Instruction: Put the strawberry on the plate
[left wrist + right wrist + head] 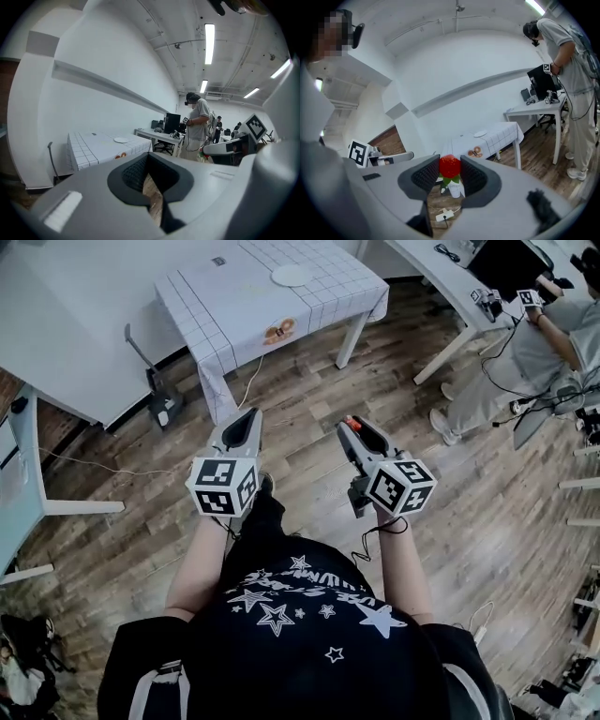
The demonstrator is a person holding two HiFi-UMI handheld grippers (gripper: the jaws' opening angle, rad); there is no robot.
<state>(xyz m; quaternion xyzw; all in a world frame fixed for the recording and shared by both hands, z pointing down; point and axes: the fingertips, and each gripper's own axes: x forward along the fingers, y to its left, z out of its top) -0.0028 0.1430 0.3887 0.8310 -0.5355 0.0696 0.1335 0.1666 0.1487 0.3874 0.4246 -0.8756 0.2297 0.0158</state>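
Bright ceiling strip lights, fisheye-warped edges

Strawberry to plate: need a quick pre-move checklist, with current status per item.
1. Strawberry gripped by right gripper: ok. It sits between the jaws with its leaves hanging below.
2. Plate located: ok. It is on the checked table, near the far edge.
3. Plate free to take it: ok. Nothing shows on it.
4. Right gripper over plate: not ok. A stretch of wooden floor lies between the gripper and the table.
5. Left gripper out of the way: ok. Its jaws are apart and empty, and it is held beside the right one.
6. Walking path: cannot tell. A cable hangs at the table's near side.
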